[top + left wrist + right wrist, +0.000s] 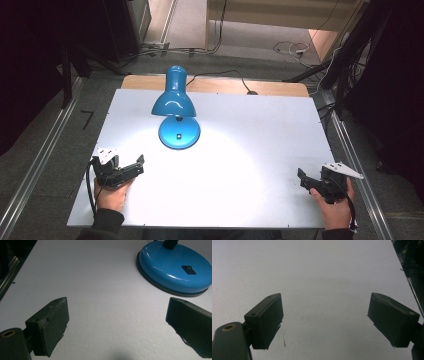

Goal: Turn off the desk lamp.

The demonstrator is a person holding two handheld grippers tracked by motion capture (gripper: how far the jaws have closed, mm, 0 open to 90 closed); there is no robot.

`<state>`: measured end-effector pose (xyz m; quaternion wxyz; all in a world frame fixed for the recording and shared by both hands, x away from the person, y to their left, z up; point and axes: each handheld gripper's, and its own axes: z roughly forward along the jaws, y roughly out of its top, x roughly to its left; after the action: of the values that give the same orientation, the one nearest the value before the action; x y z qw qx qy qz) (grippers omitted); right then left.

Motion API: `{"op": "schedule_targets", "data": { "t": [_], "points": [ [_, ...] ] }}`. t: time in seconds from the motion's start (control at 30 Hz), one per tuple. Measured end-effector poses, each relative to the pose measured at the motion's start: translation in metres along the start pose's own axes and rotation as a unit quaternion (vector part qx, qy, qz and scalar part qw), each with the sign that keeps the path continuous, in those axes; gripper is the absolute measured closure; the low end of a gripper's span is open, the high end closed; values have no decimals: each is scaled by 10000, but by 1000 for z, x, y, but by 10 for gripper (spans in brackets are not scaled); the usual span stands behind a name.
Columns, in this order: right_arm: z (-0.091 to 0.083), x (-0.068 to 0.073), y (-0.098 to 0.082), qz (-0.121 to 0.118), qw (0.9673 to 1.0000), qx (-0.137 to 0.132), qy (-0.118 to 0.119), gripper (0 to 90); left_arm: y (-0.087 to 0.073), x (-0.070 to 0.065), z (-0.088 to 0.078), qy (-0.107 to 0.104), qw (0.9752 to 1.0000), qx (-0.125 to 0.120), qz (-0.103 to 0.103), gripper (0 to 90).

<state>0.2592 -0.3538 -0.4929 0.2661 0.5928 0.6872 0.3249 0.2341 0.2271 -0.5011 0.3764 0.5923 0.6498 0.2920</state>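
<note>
A blue desk lamp [176, 107] stands lit toward the far left of the white desk [260, 130], throwing a bright pool across the middle. Nothing has been handled yet, by the look of it: both tongs rest at the near edge, well apart from the lamp, so any work on it, most likely at the switch, is all still ahead.

The left tongs [134, 166] sit at the near left with jaws spread wide and holding nothing, aimed toward the lamp's base [175, 270]. The right tongs [303, 179] lie at the near right, likewise spread and empty, over bare desk.

The base is a smooth, glossy, shallow dome with a dark rim underneath and a small black rocker switch [188, 269] on top. The shade is a rounded bell of the same glossy enamel, tilted downward. The desk surface is matte and faintly grained. The jaw pads are flat, dull black blocks.
</note>
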Motion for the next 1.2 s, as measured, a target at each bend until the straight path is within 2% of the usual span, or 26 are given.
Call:
{"op": "schedule_targets", "data": {
  "t": [0.07,0.27,0.37,0.77,0.9,1.2],
  "points": [
    [-7,-2,1,73,9999,-128,38,119,0,-1,-1,14,10000,-13,27,57],
    [-14,-10,2,195,9995,-243,32,119,2,1,1,58,9999,-113,-87,65],
    [-13,-12,2,253,9994,-233,32,119,2,1,1,65,9999,-112,-80,71],
    [-8,-9,1,155,9998,-152,53,119,4,-8,9,90,9999,-48,74,71],
    [-7,-8,1,156,9998,-109,63,119,7,-10,11,153,9997,-66,197,72],
    [-7,-8,1,162,9998,-131,65,122,9,-13,12,118,9997,-97,193,72]
  ]
}}
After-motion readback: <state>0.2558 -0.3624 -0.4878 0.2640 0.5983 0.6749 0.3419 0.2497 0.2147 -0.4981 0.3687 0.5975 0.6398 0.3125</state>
